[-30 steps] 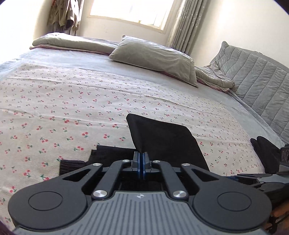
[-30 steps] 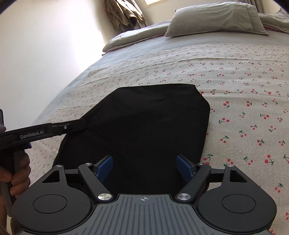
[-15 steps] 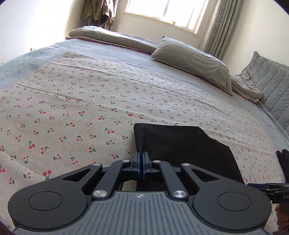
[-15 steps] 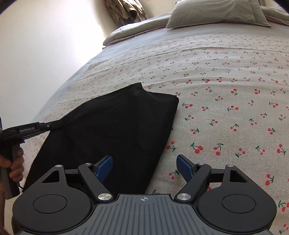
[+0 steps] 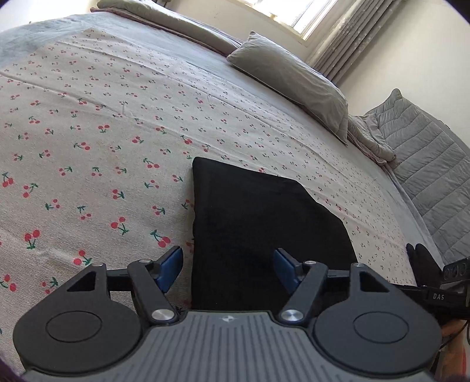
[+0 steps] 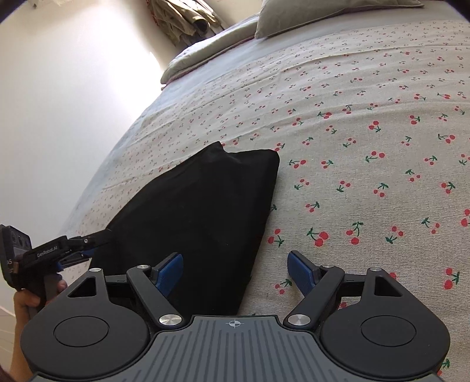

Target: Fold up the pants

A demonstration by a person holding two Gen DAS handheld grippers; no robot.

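Observation:
The black pants lie folded into a compact flat shape on the cherry-print bedspread; they also show in the right wrist view. My left gripper is open and empty, its blue pads straddling the near left edge of the pants. My right gripper is open and empty over the pants' near right edge. The left gripper shows from the side in the right wrist view, at the pants' left edge.
Grey pillows and a folded duvet lie at the head of the bed. A quilted grey cover lies along the right side. A white wall runs along the bed's left edge. Clothes hang in the far corner.
My left gripper has opened and let go of the pants fabric. The raised flap now lies flat, folded over. The right gripper has shifted to the right of the pants.

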